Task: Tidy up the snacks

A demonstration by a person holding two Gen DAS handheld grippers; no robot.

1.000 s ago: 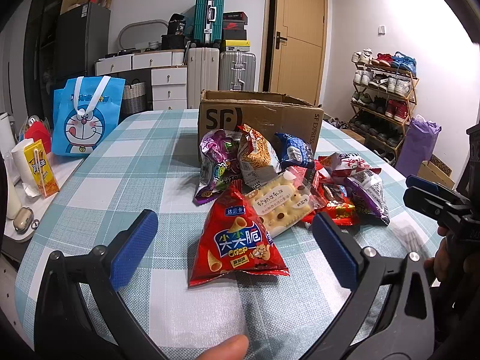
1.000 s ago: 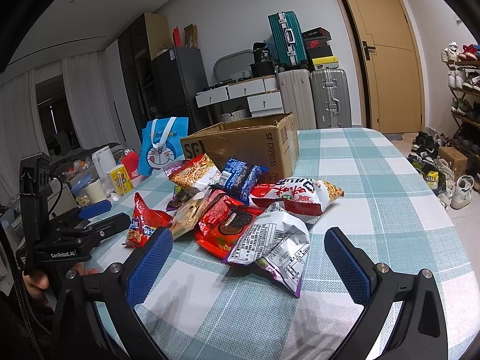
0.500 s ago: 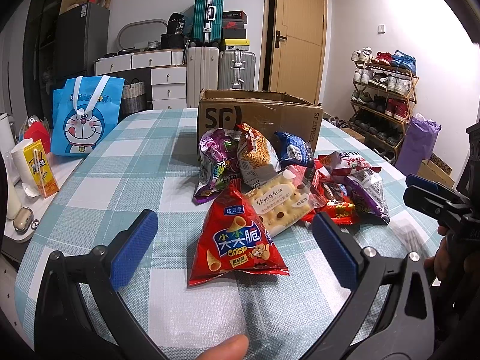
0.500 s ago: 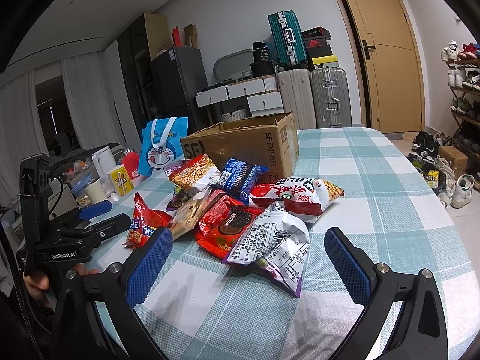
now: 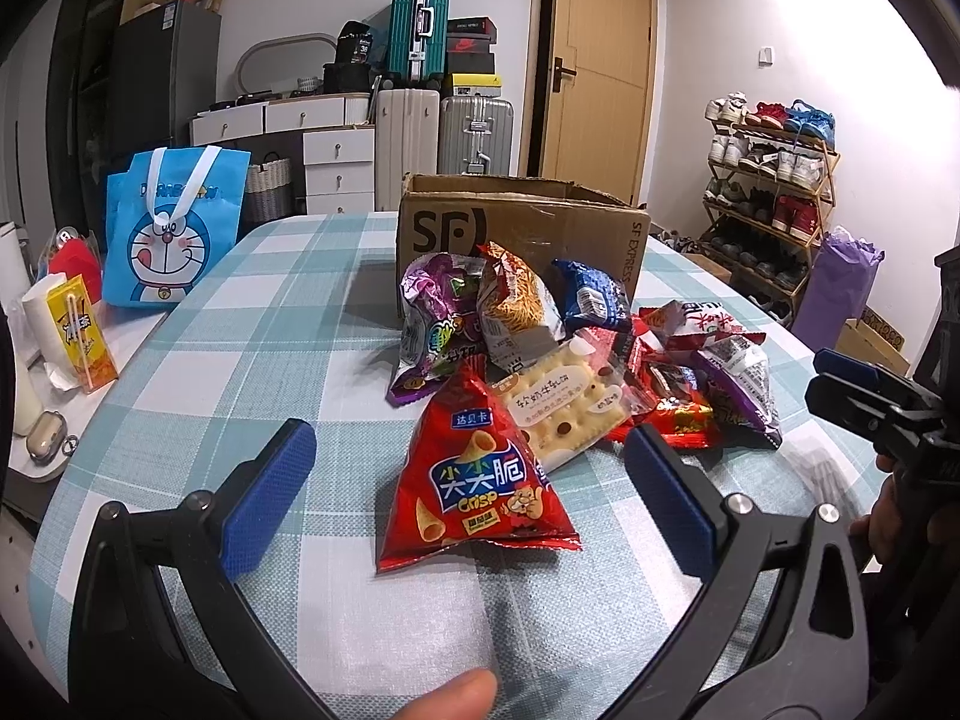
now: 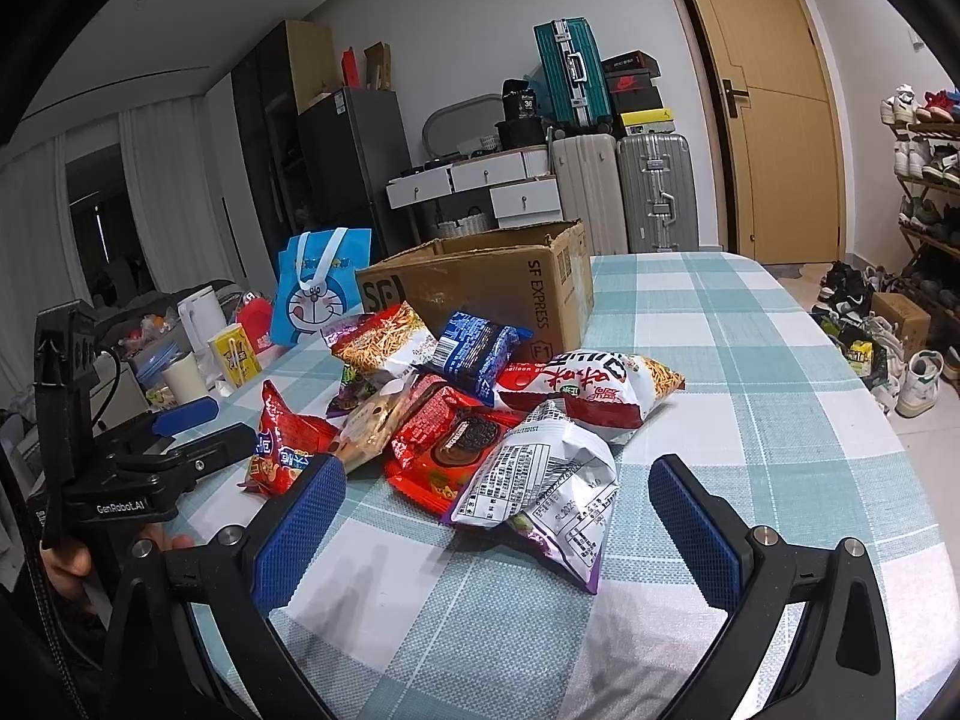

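Several snack bags lie piled on the checked tablecloth in front of an open cardboard box (image 5: 522, 234) (image 6: 480, 294). Nearest my left gripper (image 5: 474, 498) is a red triangular crisp bag (image 5: 474, 480), lying between its wide-open blue pads without touching them. Behind it sit a pale cracker pack (image 5: 561, 405), a purple bag (image 5: 432, 330) and a blue pack (image 5: 591, 297). My right gripper (image 6: 498, 516) is open too, with a white and purple bag (image 6: 543, 492) just ahead of its pads. A red cookie pack (image 6: 450, 432) and a red and white bag (image 6: 591, 387) lie further in.
A blue cartoon tote bag (image 5: 171, 228) stands at the table's left edge. Beside it a low side surface holds a yellow drink carton (image 5: 81, 333) and a white kettle (image 6: 201, 318). Suitcases (image 5: 414, 114), drawers and a shoe rack (image 5: 768, 180) line the room behind.
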